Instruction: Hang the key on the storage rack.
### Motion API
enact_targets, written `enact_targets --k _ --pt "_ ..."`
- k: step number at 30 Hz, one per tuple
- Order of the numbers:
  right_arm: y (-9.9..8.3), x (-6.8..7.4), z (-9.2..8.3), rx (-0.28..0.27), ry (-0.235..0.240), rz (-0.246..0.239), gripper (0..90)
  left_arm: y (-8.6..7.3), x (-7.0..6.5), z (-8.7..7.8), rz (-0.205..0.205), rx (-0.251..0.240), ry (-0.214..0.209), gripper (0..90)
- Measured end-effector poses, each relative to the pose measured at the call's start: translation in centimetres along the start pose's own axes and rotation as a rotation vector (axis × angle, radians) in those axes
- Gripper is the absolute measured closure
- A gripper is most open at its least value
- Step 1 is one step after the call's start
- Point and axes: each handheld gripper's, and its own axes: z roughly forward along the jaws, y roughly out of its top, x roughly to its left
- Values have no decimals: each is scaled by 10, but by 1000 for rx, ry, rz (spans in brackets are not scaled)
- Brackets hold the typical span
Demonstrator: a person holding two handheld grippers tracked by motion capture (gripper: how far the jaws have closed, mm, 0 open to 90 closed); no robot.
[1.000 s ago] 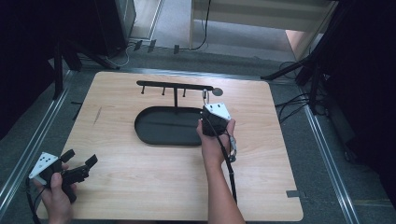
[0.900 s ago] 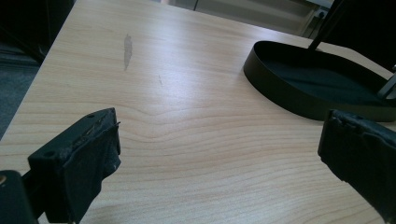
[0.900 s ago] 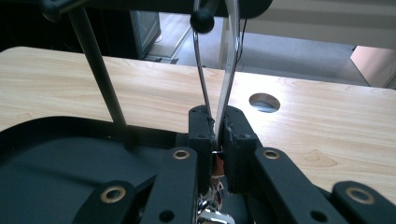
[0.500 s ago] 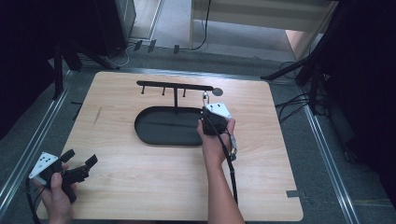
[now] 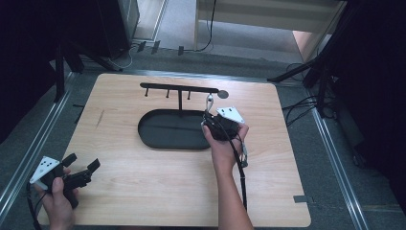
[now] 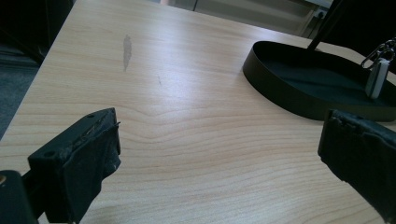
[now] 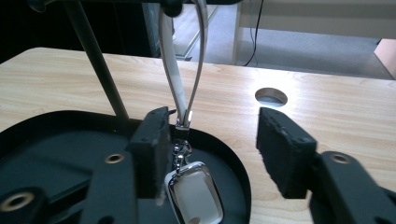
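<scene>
- A light wooden bench (image 5: 143,191) carries a black oval tray (image 5: 163,139) with a thin post rising from its back edge to a horizontal bar (image 5: 177,88) that has short pegs under it.
- A keychain (image 7: 187,140) hangs from the right end of that bar: a pale strap looped over a peg, a short metal chain, and a chrome-edged white fob dangling just above the tray's right end.
- The right gripper (image 5: 218,125) is held up at the tray's right end, right by the keychain. In the right gripper view its fingers (image 7: 285,149) stand well apart; the fob and chain hang just beside the inner face of the finger on that view's left, though I cannot tell whether they touch. The other finger is clear of it.
- The left gripper (image 5: 81,167) sits low at the near left corner of the bench, well away from the tray. Its fingers (image 6: 84,154) are spread wide over bare wood, holding nothing.
- In the left gripper view the tray and the hanging keychain show at the far right.
- A round hole (image 7: 271,96) is cut in the bench behind the tray.
</scene>
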Motion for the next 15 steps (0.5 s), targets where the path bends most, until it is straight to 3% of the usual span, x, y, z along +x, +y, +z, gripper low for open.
enact_targets --k 11,14,15 --pt "-8 -19 -21 12 14 5 275 0 -1 0 5 0 3 0" --pt "-13 -27 -30 28 8 9 132 0 -1 0 6 1 5 0" --pt "-13 -27 -30 28 8 9 132 0 -1 0 6 1 5 0"
